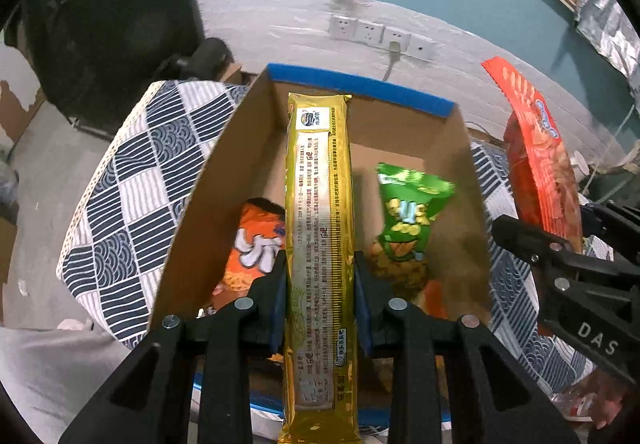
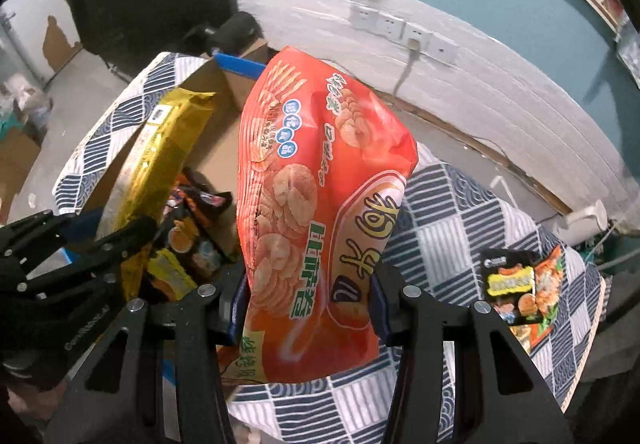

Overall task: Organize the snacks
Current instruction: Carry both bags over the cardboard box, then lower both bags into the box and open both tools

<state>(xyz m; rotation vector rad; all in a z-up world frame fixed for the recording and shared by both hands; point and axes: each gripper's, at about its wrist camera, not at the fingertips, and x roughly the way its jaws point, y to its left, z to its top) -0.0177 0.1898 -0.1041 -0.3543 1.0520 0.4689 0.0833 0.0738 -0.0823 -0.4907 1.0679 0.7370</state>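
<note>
**Mei:** Desk first: checked blue-and-white cloth on the desk (image 2: 460,204), and the cardboard box (image 1: 192,204) with the blue-taped rim sits on it, open at the top.

**Jon:** What is in the box?

**Mei:** An orange snack bag (image 1: 256,244) low on the left side and a green snack bag (image 1: 408,212) leaning toward the right wall. A few dark packets show in the right wrist view too, though I cannot read them.

**Jon:** And the tongs?

**Mei:** Left tongs (image 1: 320,284) are clamped on the long gold biscuit packet (image 1: 320,204). Its long axis runs straight ahead from the tongs, over the middle of the box, far end near the back wall. Right tongs (image 2: 308,308) are clamped on the big red chip bag (image 2: 320,204), held upright, just beside the box's right wall and over the cloth rather than over the opening.

**Jon:** So which goes in first?

**Mei:** I would judge the left one. Its packet already hangs above the gap between the orange and green bags, lined up with the box's length. The red bag has to travel leftward across the wall, and it is wide; it may crowd the green bag.

**Jon:** Anything left outside?

**Mei:** One small black-and-orange packet (image 2: 520,288) lies on the cloth, well apart from the box, nearer the right tongs.
</note>
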